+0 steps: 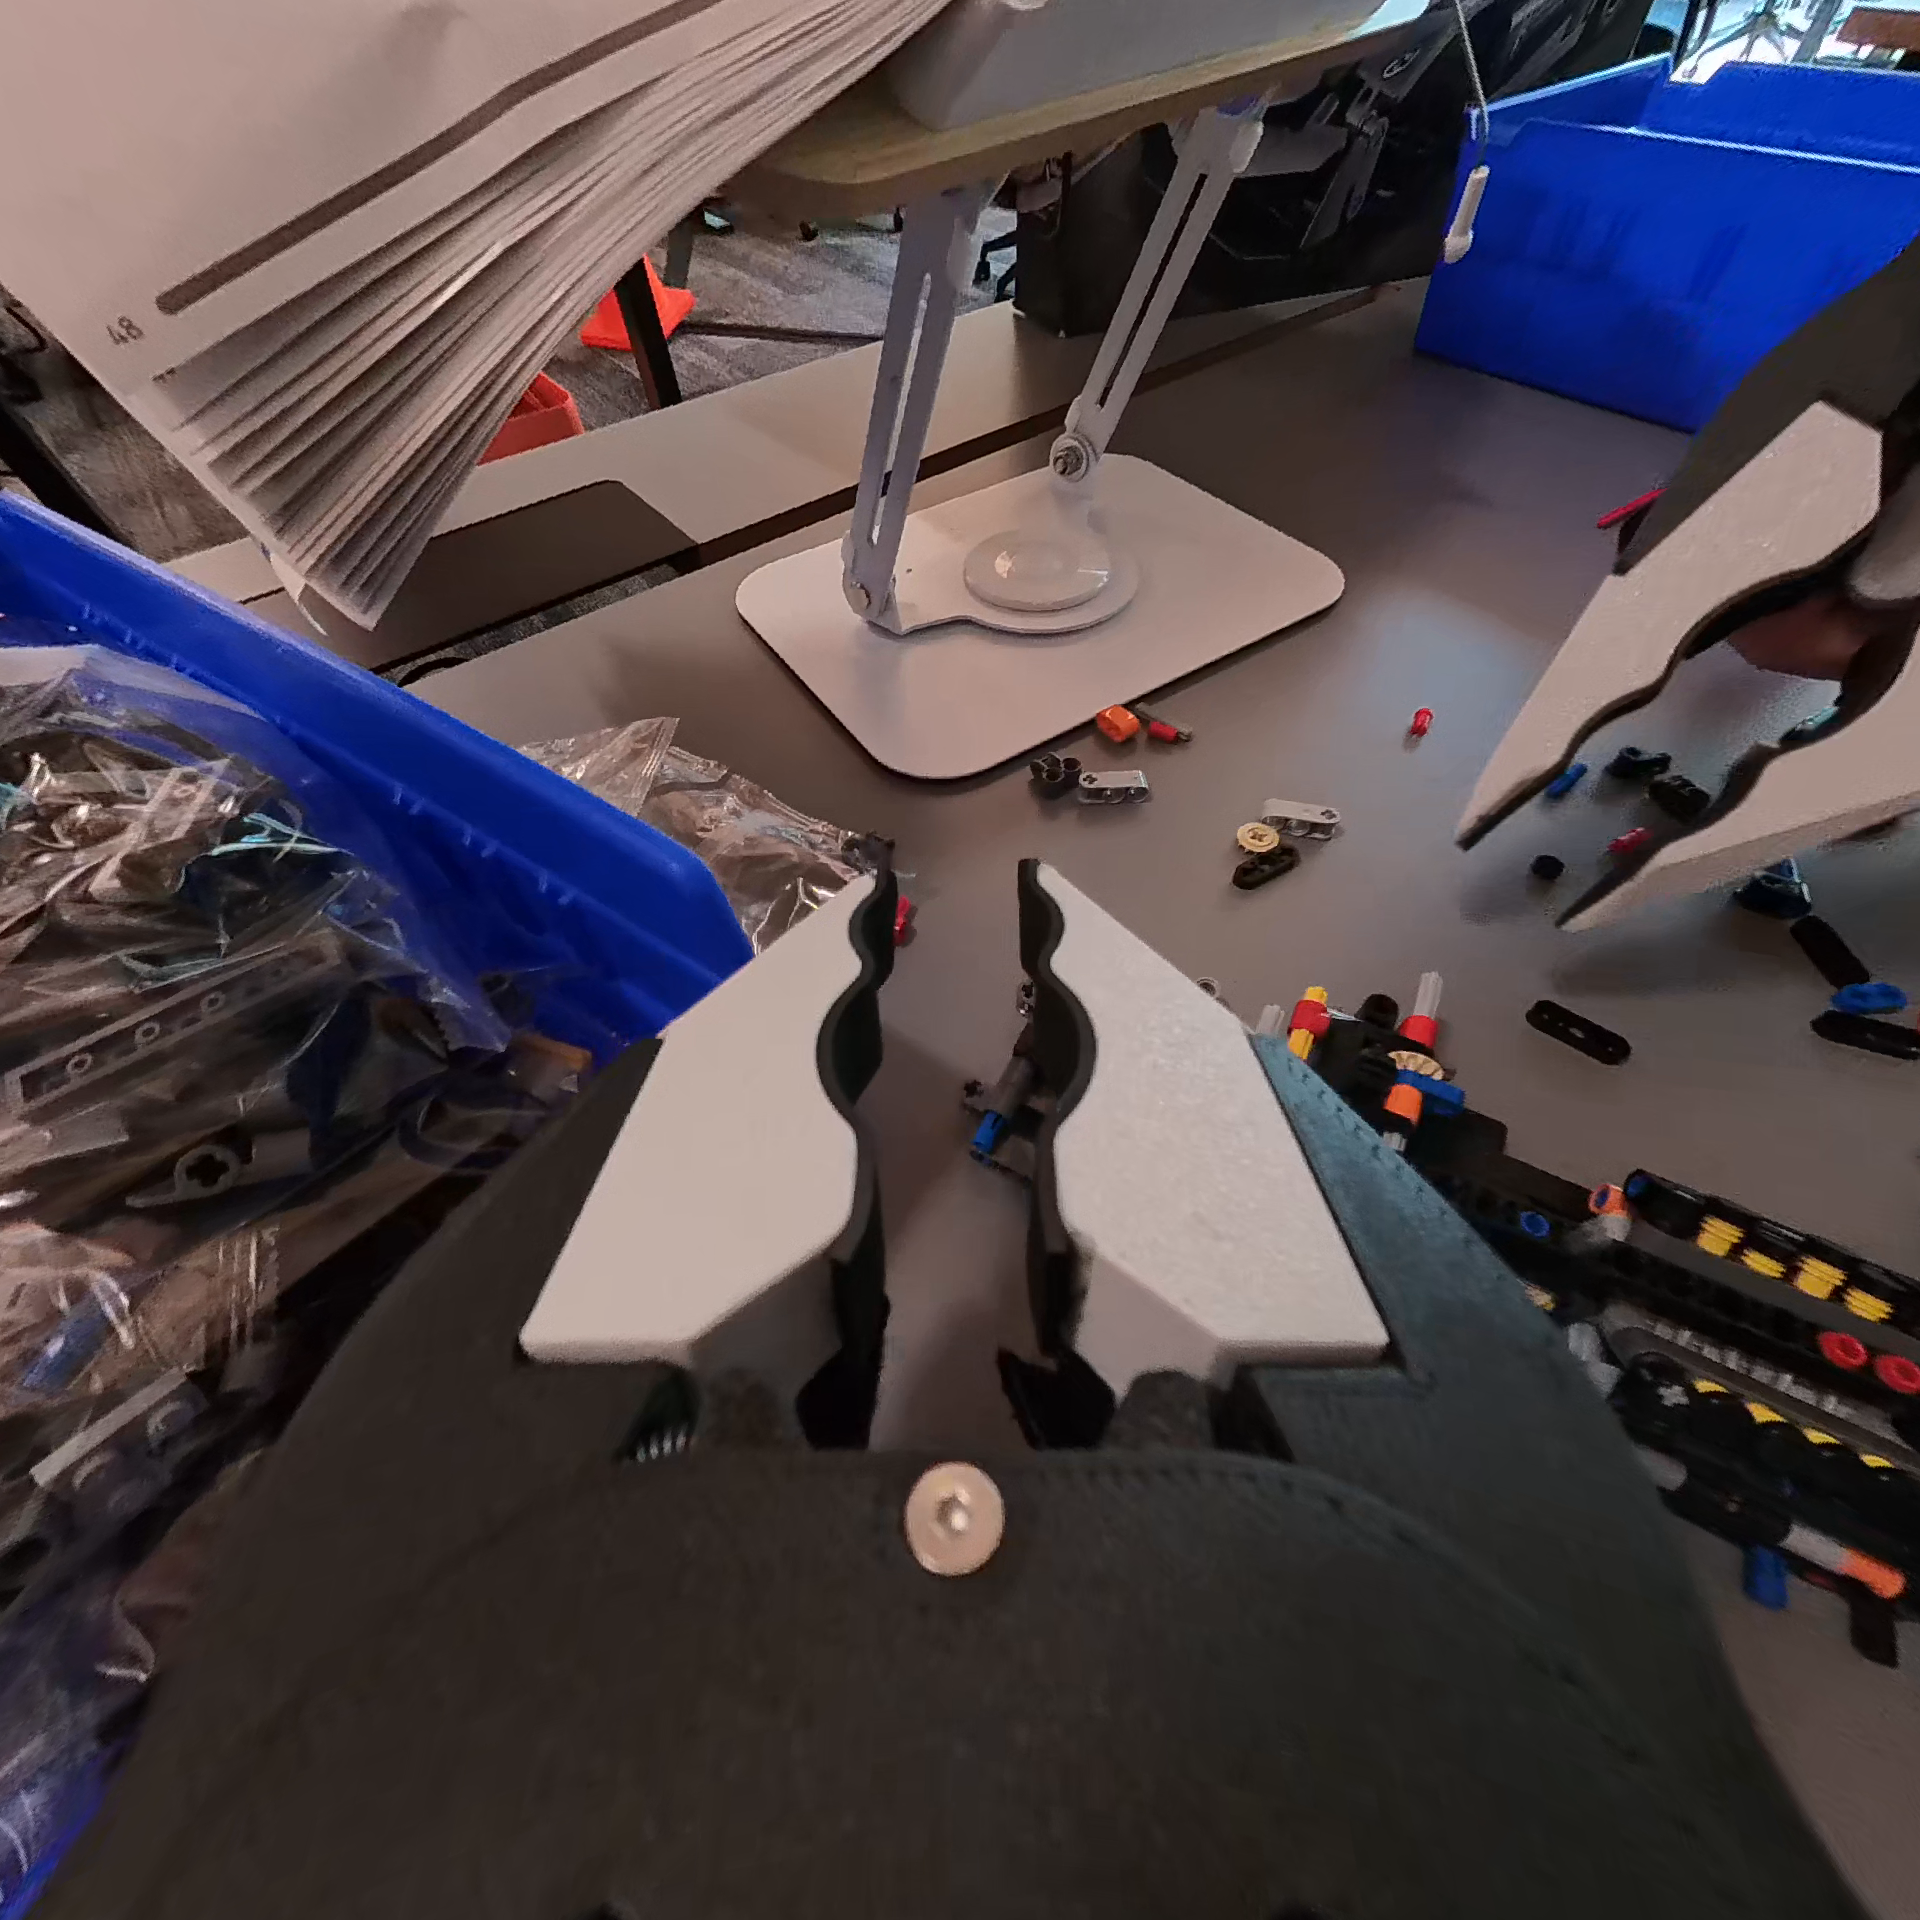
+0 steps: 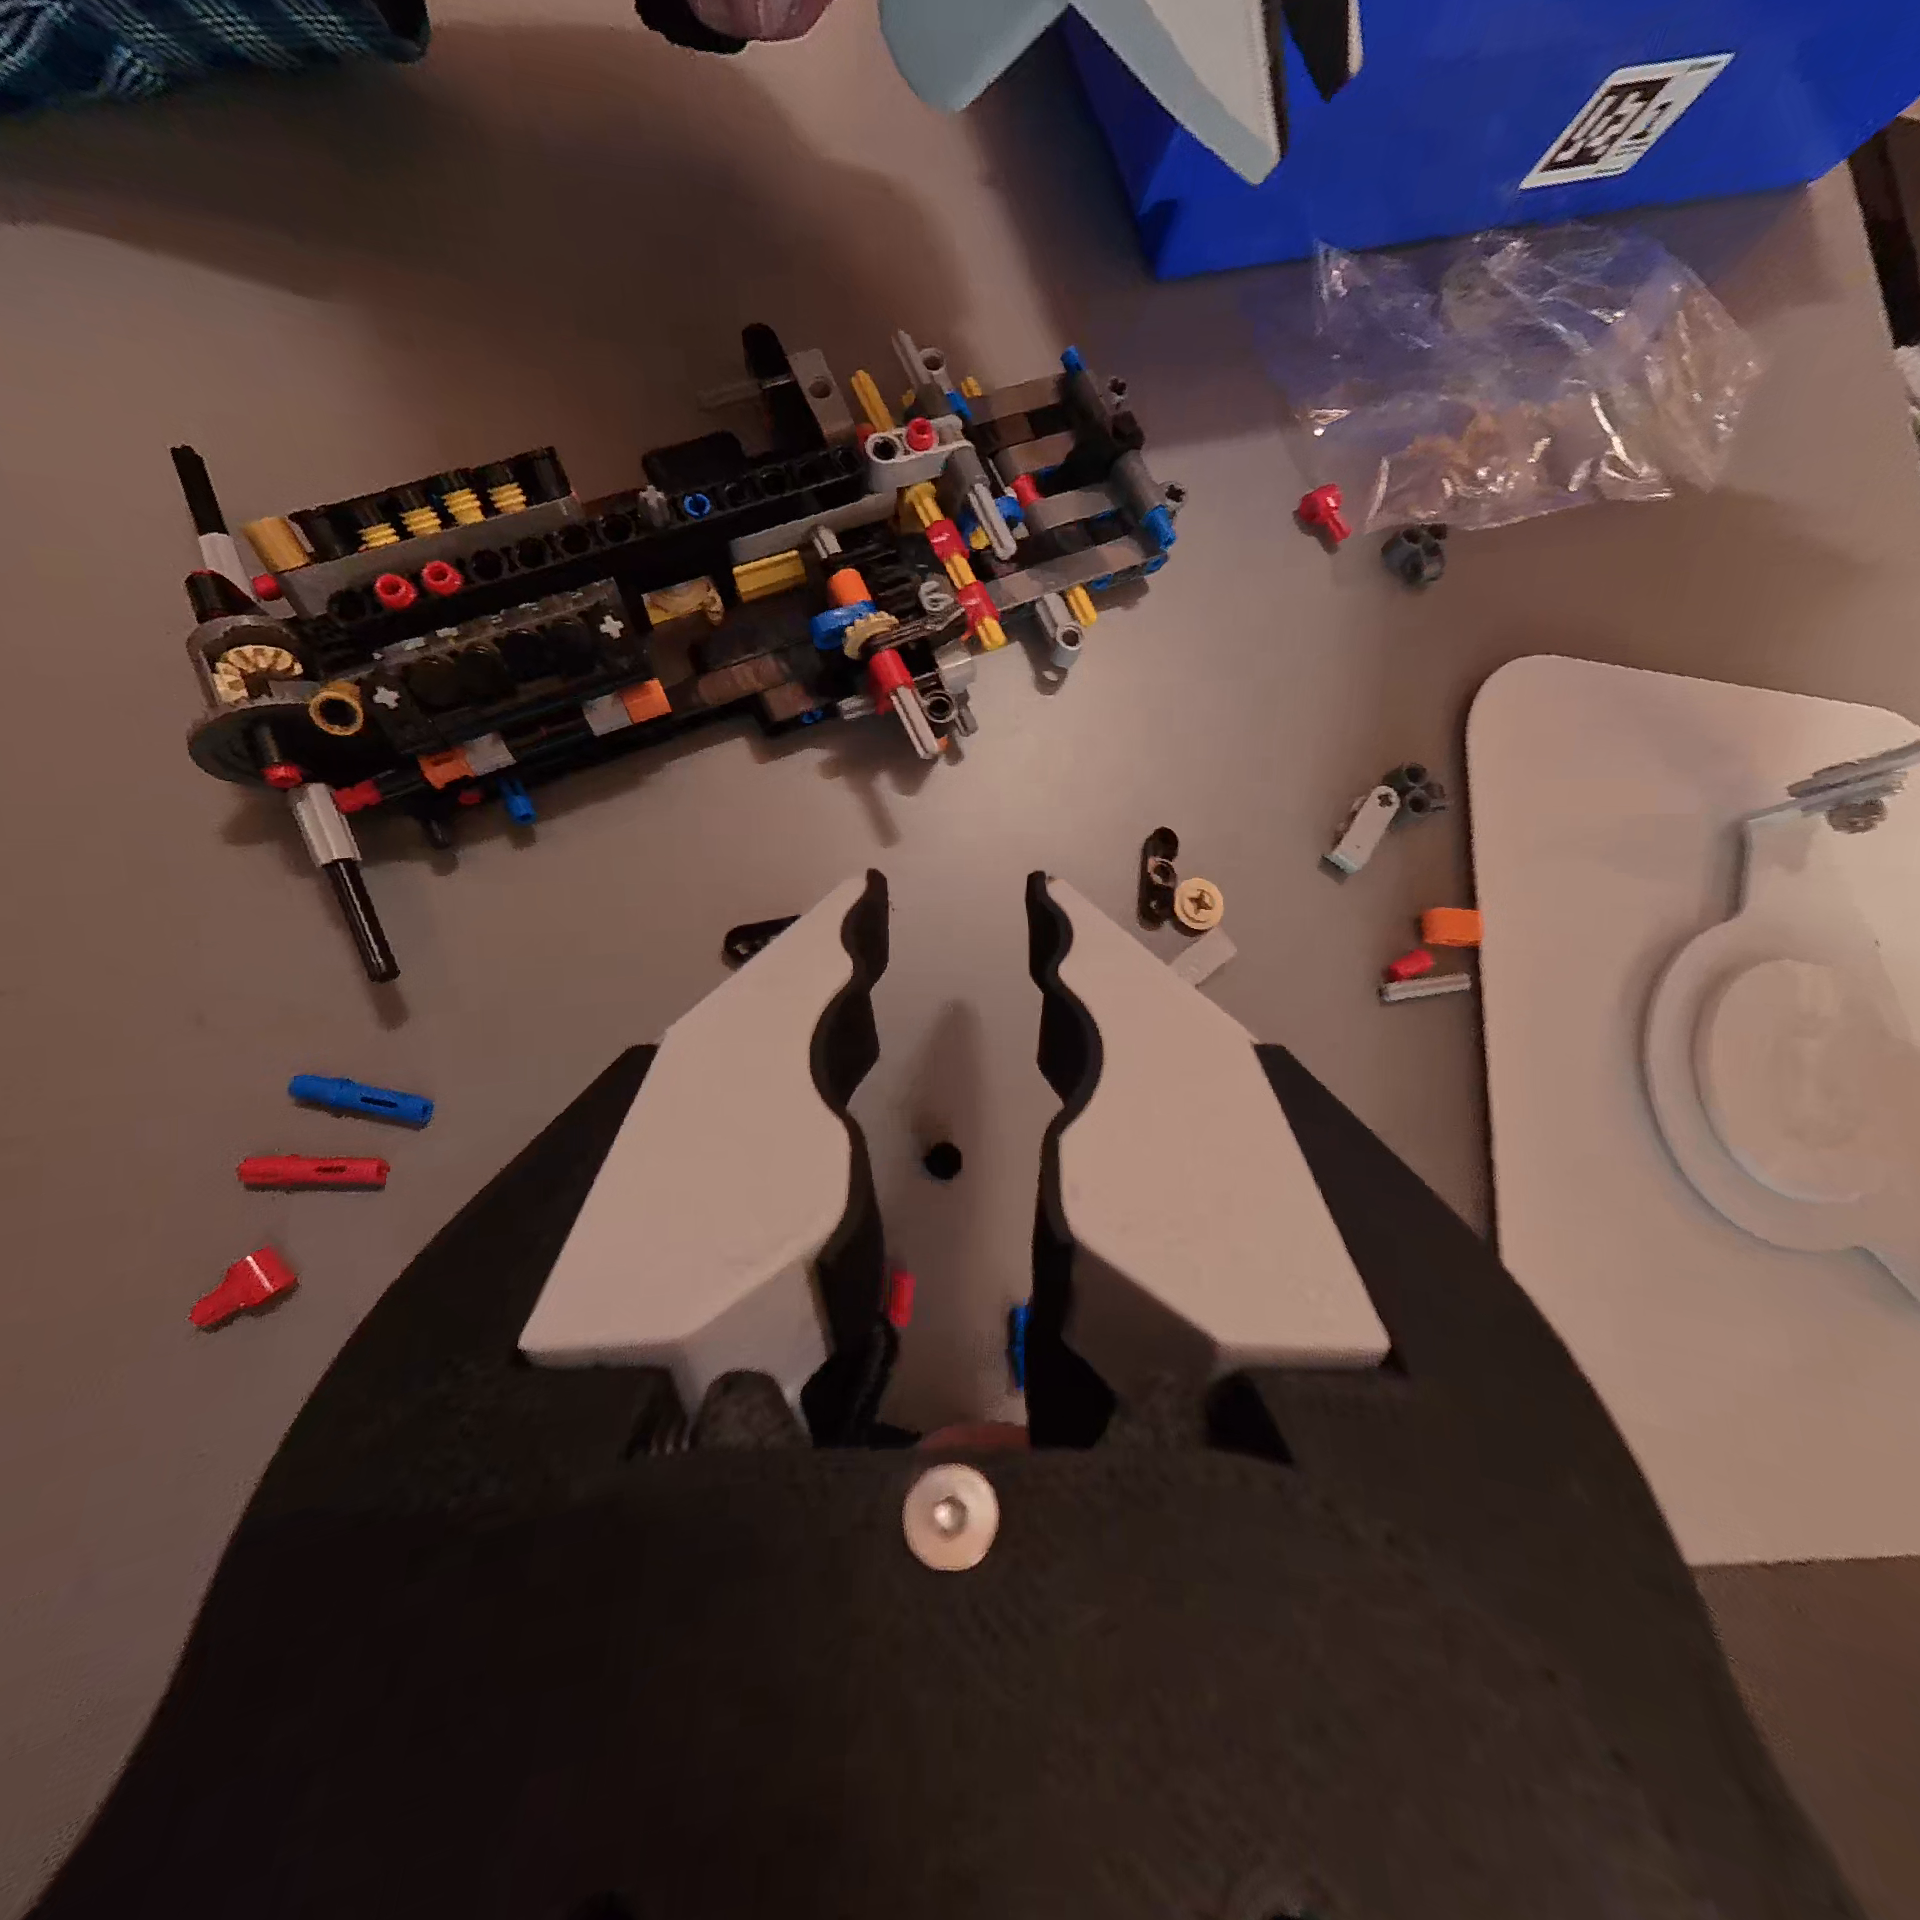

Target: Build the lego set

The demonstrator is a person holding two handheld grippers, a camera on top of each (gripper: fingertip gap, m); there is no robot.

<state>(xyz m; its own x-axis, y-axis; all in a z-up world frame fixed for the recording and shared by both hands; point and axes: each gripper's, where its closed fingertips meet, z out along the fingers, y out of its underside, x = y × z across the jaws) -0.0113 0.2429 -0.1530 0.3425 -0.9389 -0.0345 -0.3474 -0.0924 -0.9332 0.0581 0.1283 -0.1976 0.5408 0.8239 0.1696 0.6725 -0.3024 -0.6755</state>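
Both grippers, left and right, hung spread and empty; best centred squarely over the small black pin before closing.

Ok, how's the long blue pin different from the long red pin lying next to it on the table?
The blue pin is blue and tilts slightly, its right end lower; the red pin is red and lies nearly level. In the right wrist view the blue one sits farther from the camera. Both look like similar-length loose pins, lying flat, untouched.
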